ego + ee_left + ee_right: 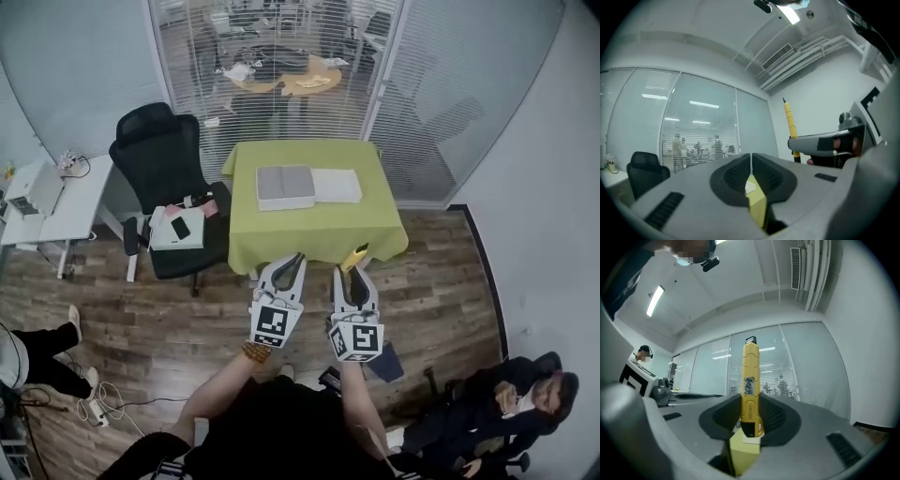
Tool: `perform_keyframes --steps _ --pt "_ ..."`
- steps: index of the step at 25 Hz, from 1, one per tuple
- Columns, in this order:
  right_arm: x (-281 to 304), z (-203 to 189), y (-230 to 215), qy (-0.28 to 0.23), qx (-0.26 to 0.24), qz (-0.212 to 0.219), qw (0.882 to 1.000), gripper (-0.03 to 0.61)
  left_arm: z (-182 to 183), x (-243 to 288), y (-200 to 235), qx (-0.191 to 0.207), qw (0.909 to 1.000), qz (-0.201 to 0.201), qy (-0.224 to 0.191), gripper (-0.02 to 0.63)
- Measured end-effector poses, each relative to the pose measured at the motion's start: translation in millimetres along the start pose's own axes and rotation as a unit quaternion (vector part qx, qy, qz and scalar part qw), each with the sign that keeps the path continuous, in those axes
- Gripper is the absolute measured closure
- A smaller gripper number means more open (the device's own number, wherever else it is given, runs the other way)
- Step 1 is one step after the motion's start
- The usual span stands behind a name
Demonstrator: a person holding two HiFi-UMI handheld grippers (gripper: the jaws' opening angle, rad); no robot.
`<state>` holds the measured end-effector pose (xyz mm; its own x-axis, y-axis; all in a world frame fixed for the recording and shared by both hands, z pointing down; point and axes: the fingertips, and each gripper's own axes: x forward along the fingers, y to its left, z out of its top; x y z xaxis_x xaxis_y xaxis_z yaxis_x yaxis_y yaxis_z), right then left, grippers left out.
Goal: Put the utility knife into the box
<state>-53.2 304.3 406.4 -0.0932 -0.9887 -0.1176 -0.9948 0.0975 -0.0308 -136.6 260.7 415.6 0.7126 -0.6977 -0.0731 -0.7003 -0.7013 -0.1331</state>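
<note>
My right gripper (pixel 350 273) is shut on a yellow utility knife (pixel 356 256), held in the air in front of the green table (pixel 319 230). In the right gripper view the knife (pixel 750 390) stands upright between the jaws of the right gripper (pixel 751 404), black tip uppermost. My left gripper (pixel 292 260) hovers just left of it, shut and empty; in its own view the left gripper (pixel 751 157) has its tips touching, and the knife (pixel 789 121) shows at the right. The box (pixel 284 186) lies open on the table, grey inside, with a white lid (pixel 336 185) beside it.
A black office chair (pixel 159 155) carrying a white case and a phone stands left of the table. A white desk (pixel 47 202) is at the far left. One person sits at the lower right (pixel 511 403); another's legs (pixel 42 352) show at the left. Glass walls with blinds stand behind.
</note>
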Motion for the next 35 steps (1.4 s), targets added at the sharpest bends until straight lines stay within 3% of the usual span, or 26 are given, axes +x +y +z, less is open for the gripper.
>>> perform_keyframes --steps 17,25,35 --pt "36.5 -5.8 -32.1 0.0 -0.007 0.018 1.0 0.468 -18.5 44.1 -0.5 -0.007 0.9997 0.015 0.02 0.592" --pt "75.0 -15.8 -68.8 0.012 -0.024 0.004 1.0 0.468 -31.9 104.9 7.4 -0.023 0.9996 0.003 0.014 0.592" --pt "156.0 -23.3 -105.5 0.022 -0.036 0.008 0.999 0.468 -45.3 187.2 48.6 -0.039 0.9992 0.009 0.006 0.592"
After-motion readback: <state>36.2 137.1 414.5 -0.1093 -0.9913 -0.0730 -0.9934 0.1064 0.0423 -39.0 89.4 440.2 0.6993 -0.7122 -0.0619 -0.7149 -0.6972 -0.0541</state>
